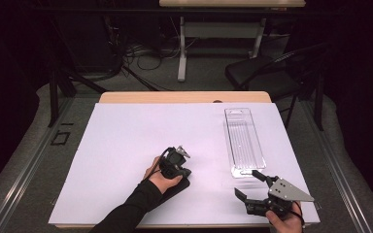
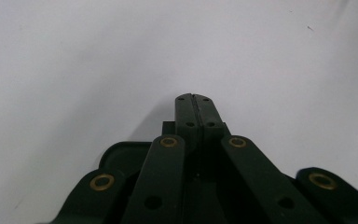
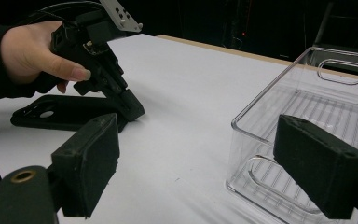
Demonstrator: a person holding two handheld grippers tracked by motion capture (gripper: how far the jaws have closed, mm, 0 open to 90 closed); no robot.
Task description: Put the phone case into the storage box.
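Note:
My left gripper (image 1: 183,172) is held in a hand near the middle of the white sheet, tilted down, its jaws shut tip to tip (image 2: 196,98). Its tips (image 3: 131,108) rest at one end of a flat black case (image 1: 178,186) (image 3: 51,114) lying on the sheet; the case's rounded corner (image 2: 121,156) shows under the jaws. I cannot tell whether the case's edge is pinched. My right gripper (image 1: 247,183) hovers at the front right, open, with nothing between its pads (image 3: 205,163). It faces the near end of a clear plastic bin (image 1: 245,141) (image 3: 307,107).
The white sheet (image 1: 126,145) covers most of the wooden table. The empty clear bin lies lengthwise on the right half, its handle cut-out at the far end. A black chair (image 1: 262,73) and another table's legs stand beyond the far edge.

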